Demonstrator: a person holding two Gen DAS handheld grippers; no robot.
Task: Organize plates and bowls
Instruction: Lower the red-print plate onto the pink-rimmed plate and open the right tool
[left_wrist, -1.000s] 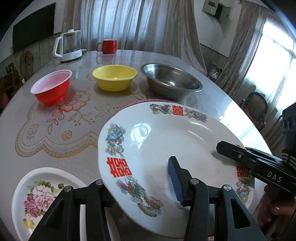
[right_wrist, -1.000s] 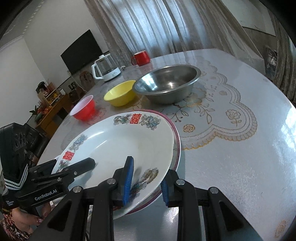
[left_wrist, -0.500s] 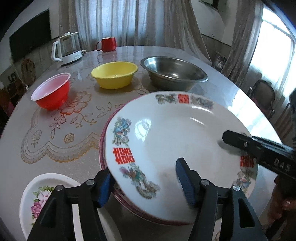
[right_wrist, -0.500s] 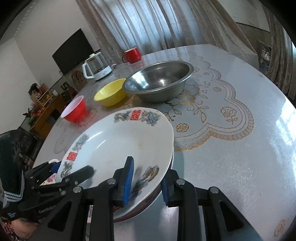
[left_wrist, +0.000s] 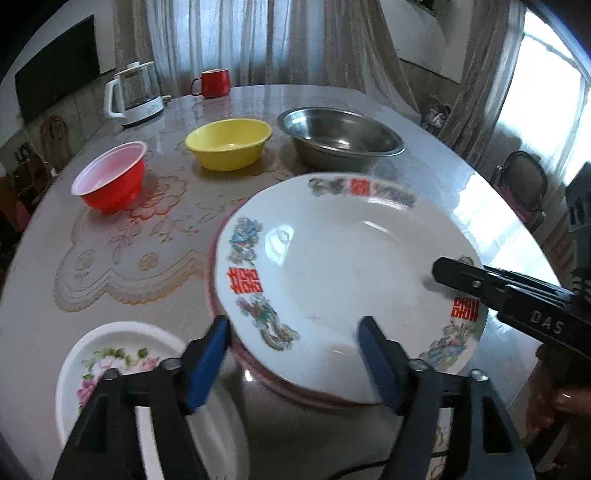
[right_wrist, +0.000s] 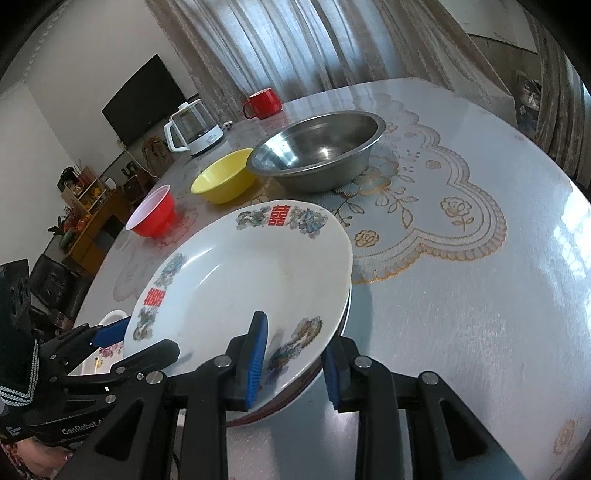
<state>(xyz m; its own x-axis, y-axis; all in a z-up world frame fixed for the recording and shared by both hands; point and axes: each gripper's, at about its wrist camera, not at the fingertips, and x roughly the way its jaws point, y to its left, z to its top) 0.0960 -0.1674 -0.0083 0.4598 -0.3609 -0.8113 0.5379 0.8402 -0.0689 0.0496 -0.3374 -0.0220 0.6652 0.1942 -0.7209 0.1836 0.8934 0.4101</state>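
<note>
A large white plate (left_wrist: 332, 266) with red characters and flower prints lies on a pink-rimmed plate (left_wrist: 211, 258) at the table's near side. My left gripper (left_wrist: 291, 363) has its jaws opening wide. The plate's near rim sits between them, and the blue pads do not press on it. My right gripper (right_wrist: 295, 365) is shut on the white plate's (right_wrist: 240, 280) rim, one pad on top and one outside. In the left wrist view its upper finger (left_wrist: 480, 282) reaches over the plate from the right. A red bowl (left_wrist: 110, 181), a yellow bowl (left_wrist: 229, 144) and a steel bowl (left_wrist: 340, 136) stand behind.
A small rose-print plate (left_wrist: 110, 354) lies at the near left, beside my left gripper. A glass kettle (left_wrist: 135, 94) and a red mug (left_wrist: 214, 83) stand at the far edge. A lace-pattern cloth (right_wrist: 424, 229) covers the round table.
The left jaws have spread apart and let go of the white plate's rim. The plate has sunk from a raised tilt onto the pink-rimmed plate. The right gripper keeps its hold.
</note>
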